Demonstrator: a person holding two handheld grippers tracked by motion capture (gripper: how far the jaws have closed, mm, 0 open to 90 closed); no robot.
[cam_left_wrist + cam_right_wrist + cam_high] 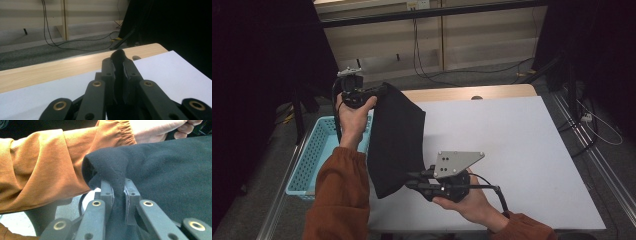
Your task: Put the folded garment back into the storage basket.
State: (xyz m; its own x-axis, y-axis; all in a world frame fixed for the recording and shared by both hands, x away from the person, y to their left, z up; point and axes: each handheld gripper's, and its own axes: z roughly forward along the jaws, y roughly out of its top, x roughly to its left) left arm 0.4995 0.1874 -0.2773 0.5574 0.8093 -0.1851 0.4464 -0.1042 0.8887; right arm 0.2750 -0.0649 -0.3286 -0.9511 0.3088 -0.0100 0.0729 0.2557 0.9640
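Here both tongs, left and right, clamp the black cloth, hiding their tips.

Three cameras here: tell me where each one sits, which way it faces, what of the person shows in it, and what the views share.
High view: above the person's side, facing forward and down on the table; both forearms, left gripper, right gripper.
Left gripper view: rides that gripper, facing across the table's far edge to the floor.
Right gripper view: rides that gripper, facing the orange sleeve.
Shared: the black cloth, clamped in all three.
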